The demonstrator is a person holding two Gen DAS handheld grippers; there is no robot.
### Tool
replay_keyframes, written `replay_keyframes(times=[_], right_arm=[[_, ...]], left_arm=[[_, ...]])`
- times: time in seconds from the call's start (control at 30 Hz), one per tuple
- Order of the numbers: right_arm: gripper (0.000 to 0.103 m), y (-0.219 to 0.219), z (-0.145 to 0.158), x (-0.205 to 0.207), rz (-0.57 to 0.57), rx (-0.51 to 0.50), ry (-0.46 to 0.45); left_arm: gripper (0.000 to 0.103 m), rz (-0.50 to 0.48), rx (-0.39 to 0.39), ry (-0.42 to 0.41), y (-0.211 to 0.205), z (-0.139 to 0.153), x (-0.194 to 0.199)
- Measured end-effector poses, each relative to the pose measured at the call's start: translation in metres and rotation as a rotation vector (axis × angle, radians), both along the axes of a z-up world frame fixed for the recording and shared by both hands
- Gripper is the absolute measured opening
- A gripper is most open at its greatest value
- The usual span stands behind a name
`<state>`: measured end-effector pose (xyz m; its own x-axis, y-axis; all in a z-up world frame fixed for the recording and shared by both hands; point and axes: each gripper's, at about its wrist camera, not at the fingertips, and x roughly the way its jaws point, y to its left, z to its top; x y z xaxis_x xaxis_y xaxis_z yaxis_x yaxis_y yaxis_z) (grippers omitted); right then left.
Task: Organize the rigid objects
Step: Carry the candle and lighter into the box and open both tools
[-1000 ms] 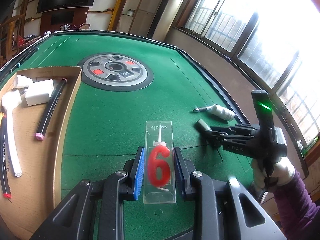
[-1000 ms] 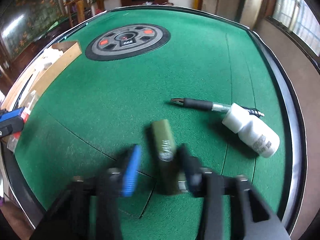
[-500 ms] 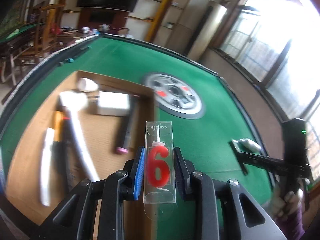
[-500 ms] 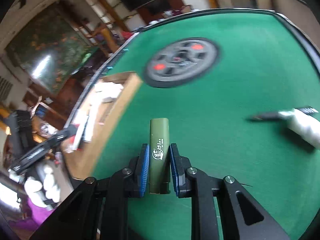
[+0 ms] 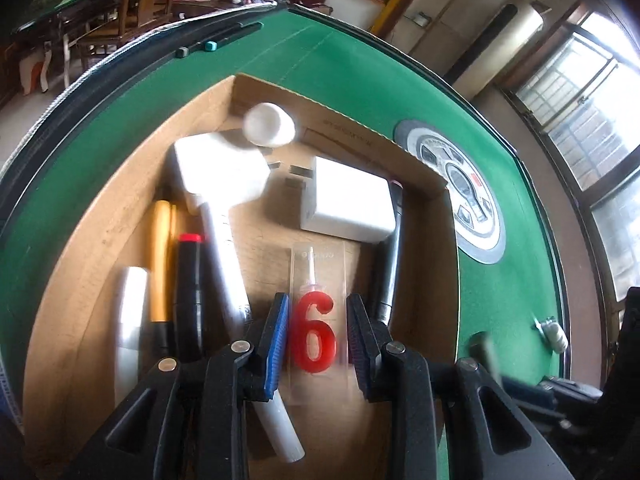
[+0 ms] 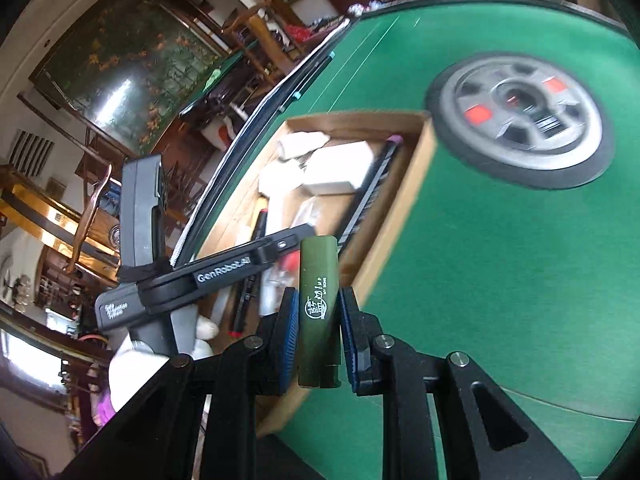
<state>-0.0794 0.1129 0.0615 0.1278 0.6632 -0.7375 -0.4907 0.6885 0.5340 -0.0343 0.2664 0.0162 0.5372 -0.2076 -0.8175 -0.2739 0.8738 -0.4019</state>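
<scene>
My left gripper [image 5: 316, 338] is over the cardboard box [image 5: 100, 236]. Its jaws stand a little wider than the clear pack with the red "6" candle [image 5: 314, 336], which lies between them; contact is unclear. The box holds a white adapter [image 5: 348, 208], a white hammer-shaped item [image 5: 220, 184], a white cap [image 5: 268, 124], and several pens and markers [image 5: 188, 288]. My right gripper [image 6: 318, 330] is shut on a dark green tube [image 6: 320, 308], held above the box's near edge [image 6: 400, 216]. The left gripper's body [image 6: 224, 272] shows in the right wrist view.
A round grey and red disc [image 5: 460, 188] lies on the green felt table [image 5: 340, 64] right of the box; it also shows in the right wrist view [image 6: 520, 120]. A white bottle [image 5: 554, 330] lies near the table's right rim. Two pens [image 5: 216, 40] rest at the far rim.
My left gripper moved left over the box and its jaws spread slightly around the candle pack. My right gripper picked up the green tube and carried it left toward the box.
</scene>
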Motion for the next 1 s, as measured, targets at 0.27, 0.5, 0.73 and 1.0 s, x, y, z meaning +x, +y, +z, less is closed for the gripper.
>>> replay_keyframes(times=[0.27,0.5,0.73,1.0], right_arm=[[0.020,0.036,-0.018,-0.017,0.026,-0.098,0.017],[0.022,0.051,-0.024,-0.033,-0.007,-0.161,0.013],[0.043,0.043,-0.008,-0.044,-0.030,-0.148,-0.112],[0.067,-0.017,0.015,-0.048,-0.154,-0.130,-0.278]], left_arm=[[0.066,0.091,0.004,-0.191,0.025,0.044,-0.069],[0.074,0.195,0.193,-0.254,0.035,0.064,-0.106],[0.082,0.204,0.365,-0.274,0.011,0.072,-0.115],[0.089,0.185,0.468,-0.285,-0.027,0.083,-0.117]])
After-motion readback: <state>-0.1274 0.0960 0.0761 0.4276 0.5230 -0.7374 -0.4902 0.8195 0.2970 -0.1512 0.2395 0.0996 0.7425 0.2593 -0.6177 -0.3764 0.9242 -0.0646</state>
